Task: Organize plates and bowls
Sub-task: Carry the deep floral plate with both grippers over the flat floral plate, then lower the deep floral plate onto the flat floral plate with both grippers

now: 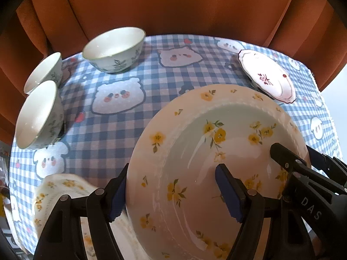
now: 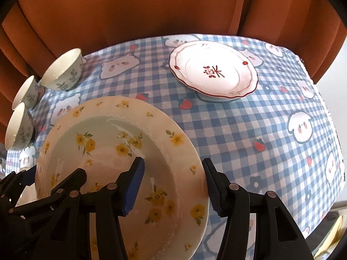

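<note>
A large cream plate with yellow flowers [image 1: 208, 158] is held tilted above the checked tablecloth. My left gripper [image 1: 173, 192] is shut on its left rim. My right gripper [image 2: 173, 184] is shut on its right rim; that plate also shows in the right wrist view [image 2: 108, 147]. The right gripper's fingers [image 1: 288, 160] show at the plate's right edge in the left wrist view. Another yellow-flowered plate [image 1: 56, 188] lies on the cloth below my left gripper. Three white bowls with green leaf prints [image 1: 115, 49] [image 1: 45, 71] [image 1: 39, 114] stand at the far left.
A white plate with a red rim [image 2: 214, 71] rests on another dish at the far right of the table. An orange curtain [image 1: 173, 4] hangs behind the table. The blue-and-white checked cloth [image 2: 249, 134] has cartoon animal and strawberry prints.
</note>
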The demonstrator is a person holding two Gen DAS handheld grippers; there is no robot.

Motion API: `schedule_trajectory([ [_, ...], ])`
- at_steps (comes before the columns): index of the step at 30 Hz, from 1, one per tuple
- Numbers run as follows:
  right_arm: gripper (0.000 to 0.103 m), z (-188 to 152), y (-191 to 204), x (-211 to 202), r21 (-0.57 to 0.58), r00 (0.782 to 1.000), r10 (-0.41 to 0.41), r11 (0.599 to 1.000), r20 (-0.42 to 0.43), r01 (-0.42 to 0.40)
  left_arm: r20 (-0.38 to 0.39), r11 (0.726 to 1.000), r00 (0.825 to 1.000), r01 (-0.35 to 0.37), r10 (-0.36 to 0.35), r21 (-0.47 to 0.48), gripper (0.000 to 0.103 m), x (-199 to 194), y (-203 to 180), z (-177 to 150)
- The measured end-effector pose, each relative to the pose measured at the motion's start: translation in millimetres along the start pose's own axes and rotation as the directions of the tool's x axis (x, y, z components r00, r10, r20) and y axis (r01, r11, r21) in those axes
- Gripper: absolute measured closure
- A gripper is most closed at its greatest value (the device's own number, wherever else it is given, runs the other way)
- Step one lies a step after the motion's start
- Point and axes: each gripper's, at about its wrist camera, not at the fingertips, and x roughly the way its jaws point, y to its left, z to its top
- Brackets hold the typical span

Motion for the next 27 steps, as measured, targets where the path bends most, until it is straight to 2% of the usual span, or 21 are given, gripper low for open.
schedule_trajectory([
  [10,0.045,-16.7,32.6,-39.5,-0.008,0.999,-0.007,1.0,0.051,0.008,0.048,1.0,0.999,0.013,-0.013,-0.01,0.026,-35.0,32.9,-20.2],
  [27,0.045,-59.9,120.5,-56.0,-0.059,0.999,0.028,0.998,0.03,-0.026,0.018,0.998,1.0,0.013,-0.012,-0.068,0.026,-56.5,120.0,-78.9],
])
